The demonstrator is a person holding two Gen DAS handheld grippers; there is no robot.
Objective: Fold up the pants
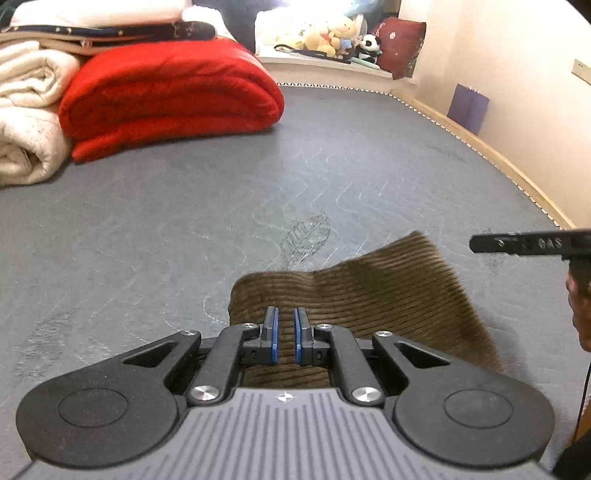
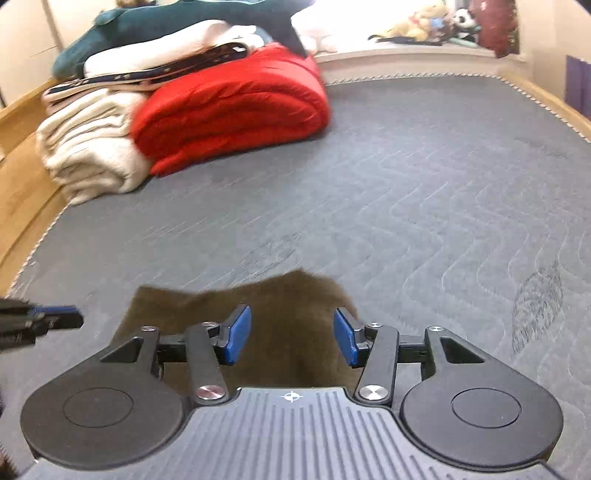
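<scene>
item: pants point(image 1: 369, 291), brown corduroy, fine ribs running across the cloth; lying on the grey quilted mattress point(image 1: 258, 177) at its near edge, well apart from the red blanket point(image 1: 170, 96) and on the side of it toward the cameras. cloth rumpled, one corner lifted and blurred in the left wrist view; in the right wrist view the same cloth shows as a dark brown blurred patch with an uneven far edge.

left hand-held gripper point(image 1: 286, 334): blue pads drawn almost together, pinching a raised ridge of the pants between them.

right hand-held gripper point(image 2: 291, 338): pads about half apart, poised over the pants, cloth seen below the gap, nothing pressed.

also present: cream folded blankets point(image 1: 26, 110) touching the red blanket; stuffed toys point(image 1: 332, 35) on a ledge beyond it.
</scene>
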